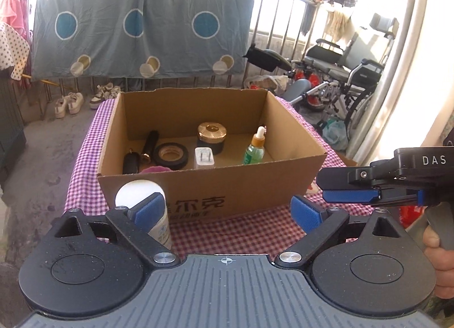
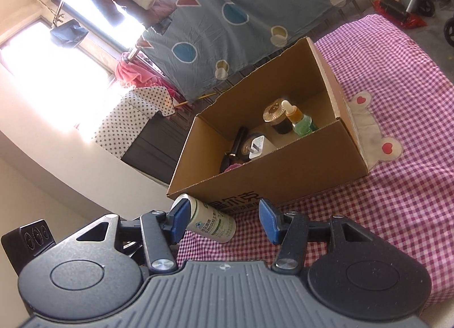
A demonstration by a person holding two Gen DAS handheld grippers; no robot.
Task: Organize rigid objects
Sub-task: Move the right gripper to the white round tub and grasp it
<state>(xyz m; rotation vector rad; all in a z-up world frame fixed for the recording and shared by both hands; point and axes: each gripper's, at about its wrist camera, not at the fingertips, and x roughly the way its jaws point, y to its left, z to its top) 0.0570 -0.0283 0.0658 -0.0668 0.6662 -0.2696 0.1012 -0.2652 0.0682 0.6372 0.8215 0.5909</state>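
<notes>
An open cardboard box (image 1: 255, 186) stands on the pink checked tablecloth (image 1: 255, 231). Inside it lie a black tape roll (image 1: 170, 155), a gold-lidded jar (image 1: 211, 135), a white plug (image 1: 203, 157), a green dropper bottle (image 1: 255, 149) and a black tube (image 1: 149, 145). A white bottle (image 1: 136, 194) stands upright before the box's near left corner, partly hidden by my left gripper's left finger. My left gripper (image 1: 227, 213) is open wide with only cloth between its pads. My right gripper (image 2: 224, 220) is open; the white bottle (image 2: 211, 221) sits just beyond its left pad, clear of the right pad.
My right gripper (image 1: 322, 189) reaches in from the right edge of the left wrist view, a hand (image 1: 438, 260) on its grip. A wheelchair (image 1: 349, 72) and clutter stand right of the table. Behind are a railing with a blue sheet (image 1: 142, 24) and shoes (image 1: 69, 102).
</notes>
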